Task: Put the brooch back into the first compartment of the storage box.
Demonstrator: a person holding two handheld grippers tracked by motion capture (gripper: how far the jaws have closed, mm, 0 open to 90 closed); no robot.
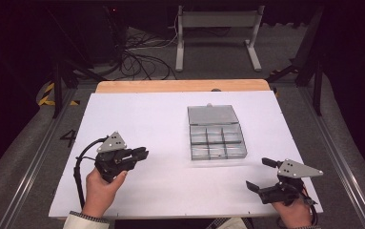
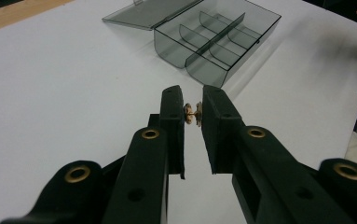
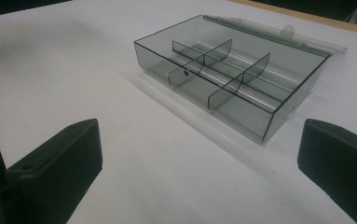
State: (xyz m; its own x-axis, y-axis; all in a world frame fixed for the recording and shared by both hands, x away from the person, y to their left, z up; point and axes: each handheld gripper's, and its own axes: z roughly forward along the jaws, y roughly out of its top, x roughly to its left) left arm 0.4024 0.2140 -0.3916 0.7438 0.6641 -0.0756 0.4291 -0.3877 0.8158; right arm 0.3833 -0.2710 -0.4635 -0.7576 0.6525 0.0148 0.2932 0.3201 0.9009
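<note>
My left gripper [image 1: 143,154] hovers over the left part of the white table top, held in a hand. Its jaws are shut on a small brass-coloured piece [image 2: 193,114], pinched between the pads near the tips of the left gripper [image 2: 193,100]. A clear smoky plastic box [image 1: 217,140] with several compartments lies right of centre, its lid [image 1: 212,115] folded open and flat behind it. The box [image 2: 216,39] lies ahead of the left jaws. My right gripper [image 1: 258,174] rests at the front right, open and holding nothing; in its own view the right gripper [image 3: 199,154] faces the box [image 3: 223,79].
The white sheet [image 1: 137,114] covers a wooden table whose far edge [image 1: 180,86] shows bare. Beyond it are a metal stand [image 1: 217,33] and cables on the floor [image 1: 139,59]. The box's compartments look empty.
</note>
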